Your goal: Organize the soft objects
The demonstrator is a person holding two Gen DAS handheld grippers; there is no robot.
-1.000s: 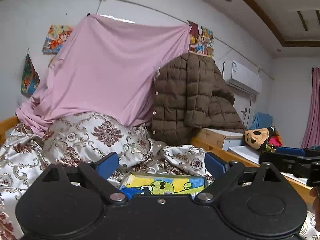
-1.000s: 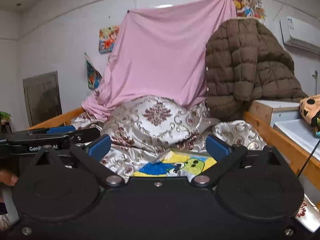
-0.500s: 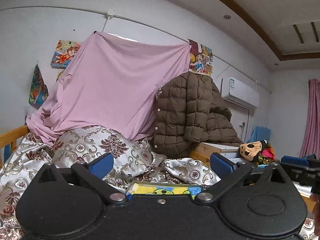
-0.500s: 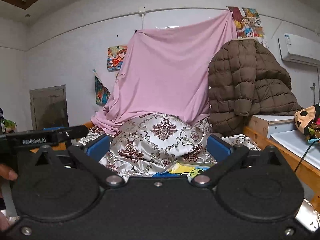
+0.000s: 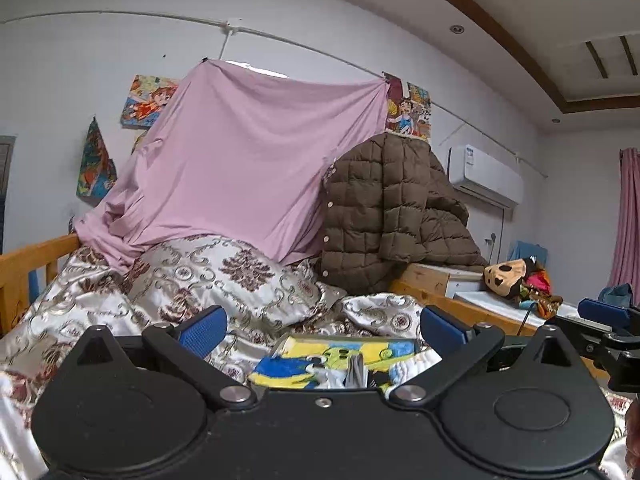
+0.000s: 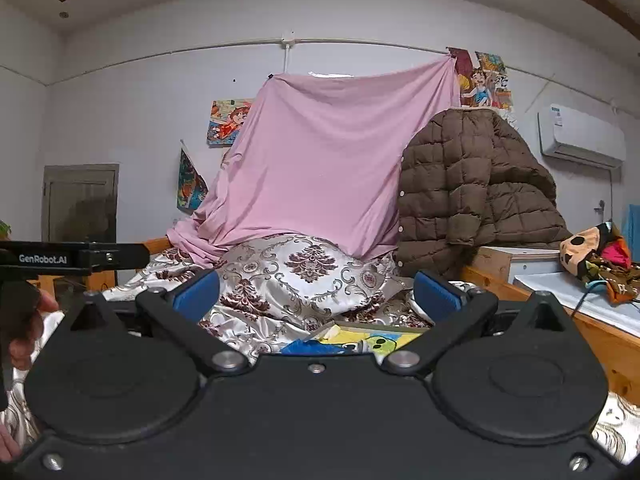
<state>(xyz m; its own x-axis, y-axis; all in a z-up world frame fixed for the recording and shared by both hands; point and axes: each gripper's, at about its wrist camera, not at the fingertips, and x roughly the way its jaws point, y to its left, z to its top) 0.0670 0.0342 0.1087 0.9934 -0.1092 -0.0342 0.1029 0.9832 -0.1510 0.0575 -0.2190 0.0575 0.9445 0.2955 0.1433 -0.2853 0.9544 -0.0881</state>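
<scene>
- Blue-padded left gripper (image 5: pixel 322 330), jaws just opened wide, nothing between them.
- Right gripper (image 6: pixel 316 294) spread wide too, empty.
- Colourful cartoon cushion (image 5: pixel 344 360) lies on the patterned satin bedspread (image 5: pixel 248 280), below both grippers.

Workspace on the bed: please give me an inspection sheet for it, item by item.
Surface: bed covered by a floral satin quilt, rumpled.
Job's things: pink sheet draped from the wall; brown puffer jacket heaped at its right; cartoon-print item lying on the quilt.
Clutter: plush toy on the side shelf.
Grippers: left gripper open, empty; right gripper open, empty.
Cables: one thin cable by the plush toy.
Surroundings: wall posters, air conditioner, door.
</scene>
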